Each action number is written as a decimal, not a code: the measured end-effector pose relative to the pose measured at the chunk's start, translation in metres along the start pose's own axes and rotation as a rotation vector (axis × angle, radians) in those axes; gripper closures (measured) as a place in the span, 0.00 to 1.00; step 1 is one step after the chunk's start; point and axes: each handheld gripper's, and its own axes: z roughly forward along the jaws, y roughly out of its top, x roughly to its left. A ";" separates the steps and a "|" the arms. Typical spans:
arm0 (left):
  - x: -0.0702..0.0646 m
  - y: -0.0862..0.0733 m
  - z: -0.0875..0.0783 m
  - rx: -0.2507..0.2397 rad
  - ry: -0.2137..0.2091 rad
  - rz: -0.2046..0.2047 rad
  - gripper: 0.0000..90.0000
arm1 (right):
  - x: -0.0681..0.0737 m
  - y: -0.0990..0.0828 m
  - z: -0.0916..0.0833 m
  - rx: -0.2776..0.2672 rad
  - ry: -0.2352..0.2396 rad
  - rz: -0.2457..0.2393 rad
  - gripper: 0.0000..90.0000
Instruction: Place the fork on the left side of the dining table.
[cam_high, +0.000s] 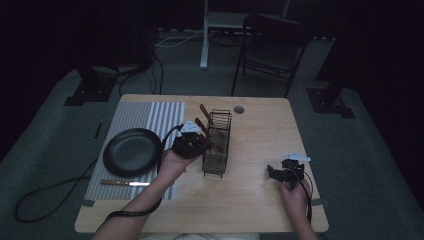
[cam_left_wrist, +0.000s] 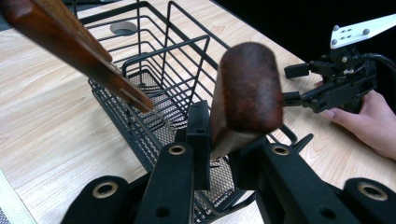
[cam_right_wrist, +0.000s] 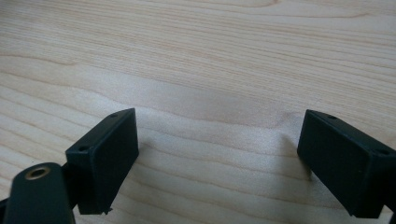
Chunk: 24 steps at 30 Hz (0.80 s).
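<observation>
The left gripper (cam_left_wrist: 219, 154) is pinching a wooden handle (cam_left_wrist: 247, 93) between its jaws. The handle is sticking up out of the black wire basket (cam_high: 217, 145), which is standing in the middle of the surface (cam_high: 250, 195). A second wooden handle (cam_left_wrist: 74, 46) is leaning in the basket just beside it.

It looks like the person is pulling this tool out of the basket. To do it well, the left gripper should be lifting straight up along the handle, slowly, so the hidden end is not catching on the wires or bumping the other handle. The grip should be staying tight, because the handle is smooth and thick.

The right gripper (cam_high: 282, 172) is resting low over bare wood, well apart from the basket, with its jaws spread wide and nothing between them.

The high view is showing a dark round pan (cam_high: 132, 151) on a striped mat (cam_high: 150, 117), with a knife (cam_high: 125, 183) lying near it. The left gripper view is showing the pinch up close, and the right hand (cam_left_wrist: 369, 116) far off.
</observation>
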 end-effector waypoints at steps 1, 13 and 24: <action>0.000 0.000 -0.001 -0.009 0.008 0.002 0.89 | 0.000 0.000 0.000 0.000 0.000 0.000 0.13; 0.001 0.017 -0.036 -0.092 0.021 0.018 0.89 | 0.000 0.000 0.000 0.000 0.000 0.000 0.13; 0.004 0.047 -0.076 -0.213 0.021 0.015 0.89 | 0.000 0.000 0.000 0.001 0.000 0.001 0.13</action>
